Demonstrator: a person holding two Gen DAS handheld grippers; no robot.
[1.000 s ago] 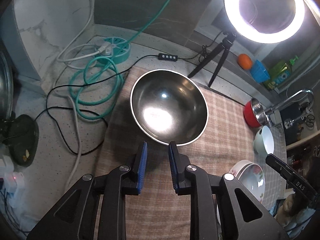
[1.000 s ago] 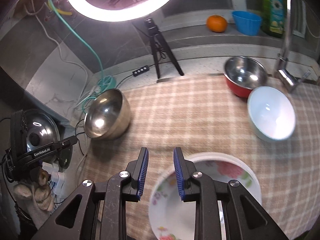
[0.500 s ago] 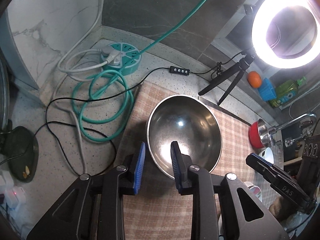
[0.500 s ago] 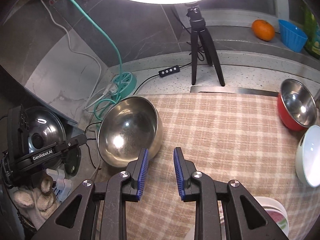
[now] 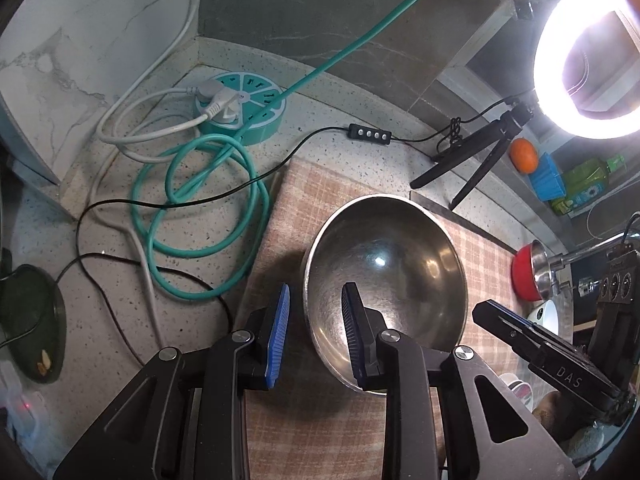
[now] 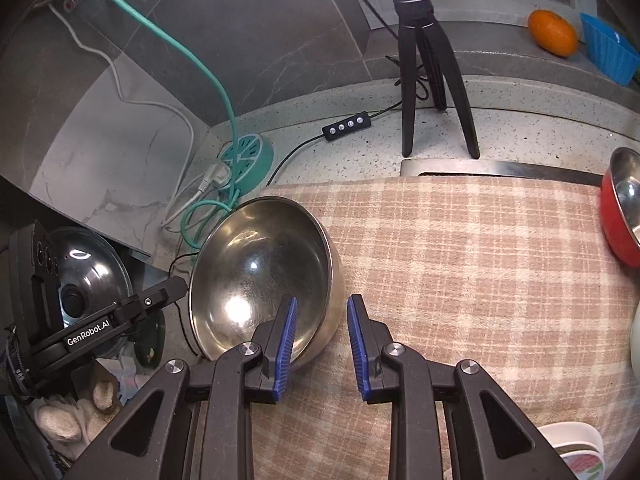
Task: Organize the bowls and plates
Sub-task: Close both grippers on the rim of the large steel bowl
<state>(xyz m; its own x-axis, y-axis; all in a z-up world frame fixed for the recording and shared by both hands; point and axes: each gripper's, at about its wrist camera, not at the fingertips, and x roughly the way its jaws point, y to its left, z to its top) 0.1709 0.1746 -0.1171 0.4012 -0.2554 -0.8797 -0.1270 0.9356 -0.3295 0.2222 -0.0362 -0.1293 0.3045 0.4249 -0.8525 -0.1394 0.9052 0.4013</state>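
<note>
Steel bowl (image 5: pixel 384 280) sits at the checked cloth's (image 6: pixel 460 260) nine o'clock edge. My left gripper (image 5: pixel 314 334) and right gripper (image 6: pixel 320 344) each straddle its rim, jaws apart, not pinching it that I can see.

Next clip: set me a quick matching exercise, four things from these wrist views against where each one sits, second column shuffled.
Things:
1. steel bowl
2. orange
3. teal power strip
4. red bowl

Places:
A. on the bare speckled counter, cables plugged in
B. on the ledge beside the blue cup
C. far right edge of the checked cloth
D. left end of the checked cloth, its rim between the jaws of both grippers

Pairs: 1-D, 2-B, 3-A, 4-C
</note>
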